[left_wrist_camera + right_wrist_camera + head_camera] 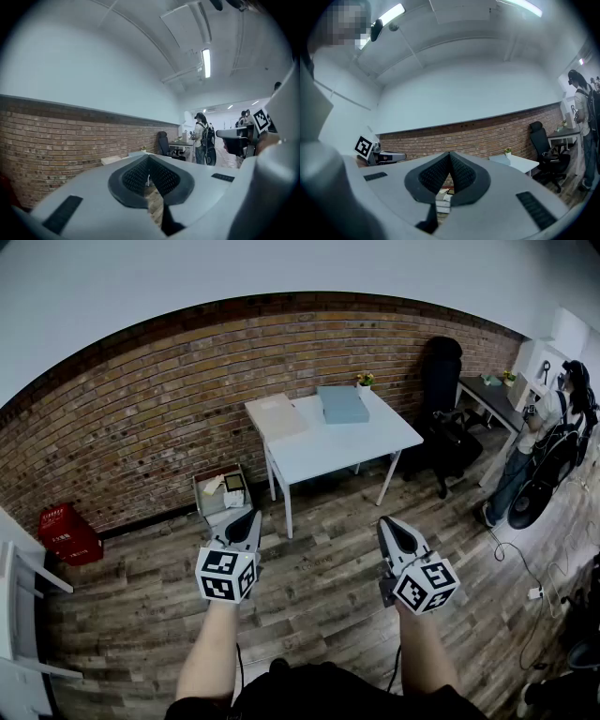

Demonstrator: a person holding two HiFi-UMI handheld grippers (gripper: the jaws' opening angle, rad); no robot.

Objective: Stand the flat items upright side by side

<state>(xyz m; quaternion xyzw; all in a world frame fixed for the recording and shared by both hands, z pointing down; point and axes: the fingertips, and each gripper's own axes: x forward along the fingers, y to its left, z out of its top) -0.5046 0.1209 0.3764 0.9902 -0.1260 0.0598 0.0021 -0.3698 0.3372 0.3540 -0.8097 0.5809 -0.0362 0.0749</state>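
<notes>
**A:** How is the light?

**B:** Even, fairly bright indoor light with soft shadows; a ceiling strip light (206, 63) glows above and right of the jaws of the left gripper (149, 158); a second strip light (391, 14) glares high and left of the jaws of the right gripper (450, 154).

**A:** And sharpness?

**B:** Heavy fisheye bend; the brick wall (141, 418) bows; the corners go dark; each gripper's body below its jaws is blurred.

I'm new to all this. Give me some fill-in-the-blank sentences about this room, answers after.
The left gripper and the right gripper are empty, both with jaws ____. The beige flat item and the blue-grey flat item lie on the white ____. The wall behind them is built of ____. The crate on the floor is ____.
Missing words: shut; table; brick; red.
</notes>
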